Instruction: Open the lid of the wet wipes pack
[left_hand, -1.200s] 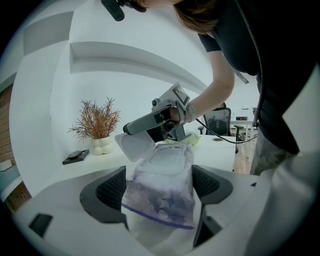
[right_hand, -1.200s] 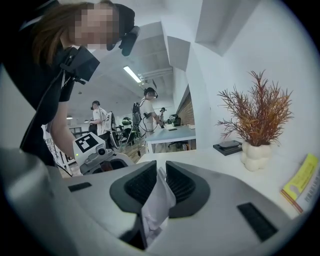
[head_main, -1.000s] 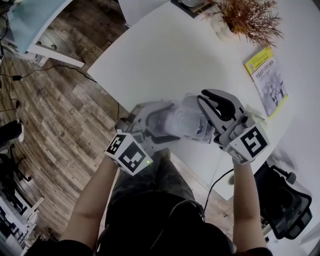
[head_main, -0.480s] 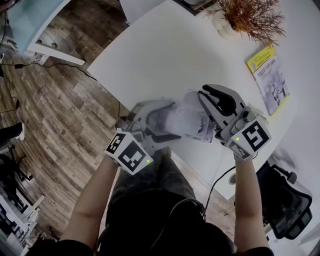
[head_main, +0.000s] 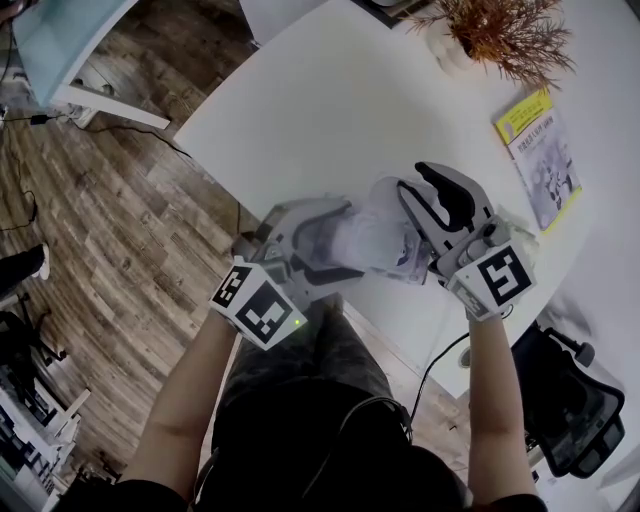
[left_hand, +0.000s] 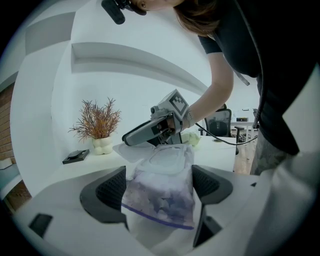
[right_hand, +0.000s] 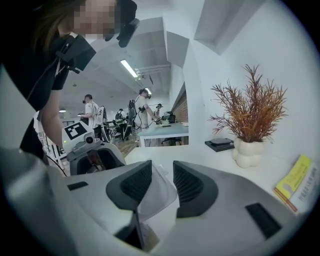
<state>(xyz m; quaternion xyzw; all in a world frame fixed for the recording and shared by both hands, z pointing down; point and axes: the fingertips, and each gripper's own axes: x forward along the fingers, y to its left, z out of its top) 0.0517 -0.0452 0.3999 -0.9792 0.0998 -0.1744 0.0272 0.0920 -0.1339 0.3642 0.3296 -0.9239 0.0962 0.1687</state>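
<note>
The wet wipes pack (head_main: 378, 235), a soft translucent pouch with a purple strip, hangs above the table's near edge. My left gripper (head_main: 338, 238) is shut on its lower end, and both pads press its sides (left_hand: 162, 192). The pack's thin lid flap (right_hand: 157, 195) stands raised between the jaws of my right gripper (head_main: 418, 182). Those jaws have just been opening. The flap leans on the left pad (right_hand: 131, 184), and a gap shows at the right pad (right_hand: 189, 184). In the left gripper view the raised flap (left_hand: 131, 150) sticks out under the right gripper (left_hand: 150, 132).
A white table (head_main: 330, 110) carries a dried plant in a white vase (head_main: 490, 35), a yellow booklet (head_main: 535, 150) and a dark flat item (right_hand: 220, 144). A black office chair (head_main: 570, 400) stands at the right. Wooden floor lies to the left.
The right gripper's jaws stand wider apart than in the earlier frames, with the lid flap loose between them. The left gripper and the pack have stayed put.
</note>
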